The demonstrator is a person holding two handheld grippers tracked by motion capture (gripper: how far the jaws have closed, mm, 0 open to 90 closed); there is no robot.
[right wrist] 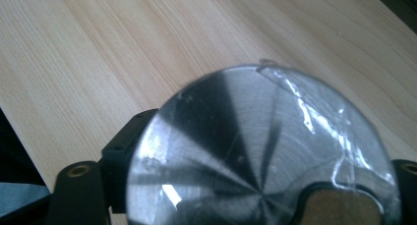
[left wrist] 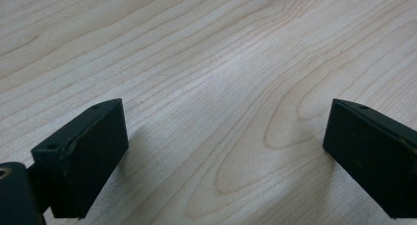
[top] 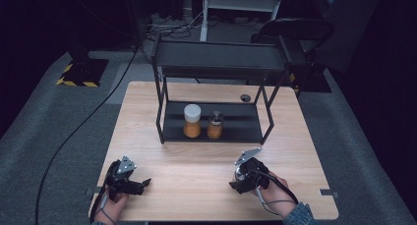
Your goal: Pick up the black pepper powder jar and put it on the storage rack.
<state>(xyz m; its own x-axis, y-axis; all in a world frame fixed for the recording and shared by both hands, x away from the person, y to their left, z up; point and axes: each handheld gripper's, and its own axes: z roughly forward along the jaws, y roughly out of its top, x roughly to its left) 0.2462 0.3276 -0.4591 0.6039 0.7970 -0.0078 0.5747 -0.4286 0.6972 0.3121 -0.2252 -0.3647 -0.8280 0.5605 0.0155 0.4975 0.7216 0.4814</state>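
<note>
A small jar with a round brushed-metal lid [right wrist: 231, 136] stands on the wooden table [top: 196, 195] near its front right. My right gripper [top: 238, 182] is shut on this jar [top: 239, 174], and its black jaws press the jar's sides just under the lid. In the right gripper view the lid hides most of the gripper [right wrist: 268, 173] and the jar's body. My left gripper [top: 142, 185] rests at the front left of the table, pointing right. Its jaws stand wide open [left wrist: 221, 156] over bare wood with nothing between them.
A black two-level rack [top: 169, 129] stands on the far half of the table. On its lower shelf are a white-lidded jar of orange contents [top: 192, 121] and a smaller metal-capped jar [top: 215, 126]. A cable hole [top: 245, 98] lies behind it. Dark floor surrounds the table.
</note>
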